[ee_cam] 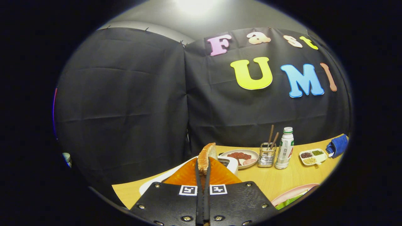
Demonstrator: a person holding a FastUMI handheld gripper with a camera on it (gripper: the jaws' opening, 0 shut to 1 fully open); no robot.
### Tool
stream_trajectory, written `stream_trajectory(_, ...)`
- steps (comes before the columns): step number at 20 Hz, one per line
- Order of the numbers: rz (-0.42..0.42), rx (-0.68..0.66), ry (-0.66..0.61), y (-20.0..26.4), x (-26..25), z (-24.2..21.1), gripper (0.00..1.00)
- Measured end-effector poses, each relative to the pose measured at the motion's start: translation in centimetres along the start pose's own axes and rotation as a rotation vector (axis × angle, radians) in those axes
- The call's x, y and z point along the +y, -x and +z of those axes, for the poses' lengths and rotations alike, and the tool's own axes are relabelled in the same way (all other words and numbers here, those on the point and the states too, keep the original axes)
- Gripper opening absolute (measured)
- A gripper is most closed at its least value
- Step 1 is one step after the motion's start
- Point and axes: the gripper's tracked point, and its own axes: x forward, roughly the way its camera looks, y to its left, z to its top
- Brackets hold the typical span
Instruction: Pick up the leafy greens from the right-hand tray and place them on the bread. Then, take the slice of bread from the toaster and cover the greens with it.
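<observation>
A toasted bread slice stands on edge between my fingertips, and my gripper is shut on its lower part. The slice rises above the fingers, with its crust edge facing me. Just beyond it, and partly hidden by the fingers, is the white toaster. Something green, seemingly leafy greens, lies on a pink plate to the right of the fingers. A white tray edge shows left of the fingers; what lies on it is hidden.
On the wooden table beyond the toaster are a plate of meat slices, a wire holder with chopsticks, a white bottle, a small divided dish of beans and a blue cloth.
</observation>
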Motion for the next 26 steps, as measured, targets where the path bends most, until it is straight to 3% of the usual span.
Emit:
stream_trajectory(10,0.037,-0.085,-0.054,3.9,-1.5,4.8,0.00)
stream_trajectory(18,-0.058,-0.074,-0.025,7.3,-7.3,4.6,0.00)
stream_trajectory(26,-0.225,-0.060,0.070,11.2,-15.4,4.7,0.00)
